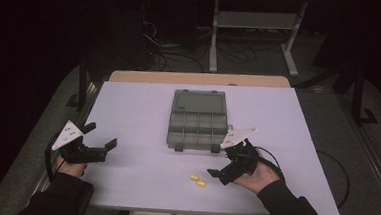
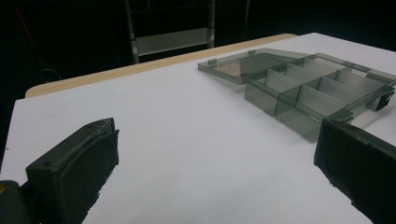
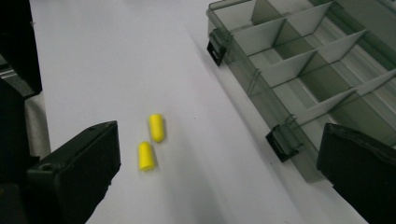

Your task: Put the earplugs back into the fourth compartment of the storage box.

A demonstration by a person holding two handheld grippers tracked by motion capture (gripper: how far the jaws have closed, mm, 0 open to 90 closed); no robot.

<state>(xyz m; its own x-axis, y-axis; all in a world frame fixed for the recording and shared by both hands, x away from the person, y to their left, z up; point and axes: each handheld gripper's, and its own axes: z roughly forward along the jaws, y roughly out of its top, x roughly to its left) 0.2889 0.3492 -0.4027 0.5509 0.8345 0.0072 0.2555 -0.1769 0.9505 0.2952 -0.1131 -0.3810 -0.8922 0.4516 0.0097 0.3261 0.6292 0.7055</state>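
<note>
Nearest the person, two small yellow plugs (image 1: 197,180) lie side by side on the white table (image 1: 138,109), close to its front edge and a little right of the middle. In the right gripper view the two pieces (image 3: 152,141) lie just apart from each other, between the spread jaws and nearer the left one. The right gripper (image 1: 224,175) sits just to the right of them, held in a hand (image 1: 257,175), its jaws released and empty, pointing left toward the plugs without touching them. The left gripper (image 1: 107,147) rests near the table's left edge, well apart from the plugs, jaws likewise released and holding nothing. Farther back, at the middle of the table, a grey see-through box (image 1: 197,133) lies open, its lid (image 1: 199,102) folded flat away from the person. Its compartments (image 3: 299,70) look empty. Two black latches (image 3: 282,141) sit on its near wall.
</note>
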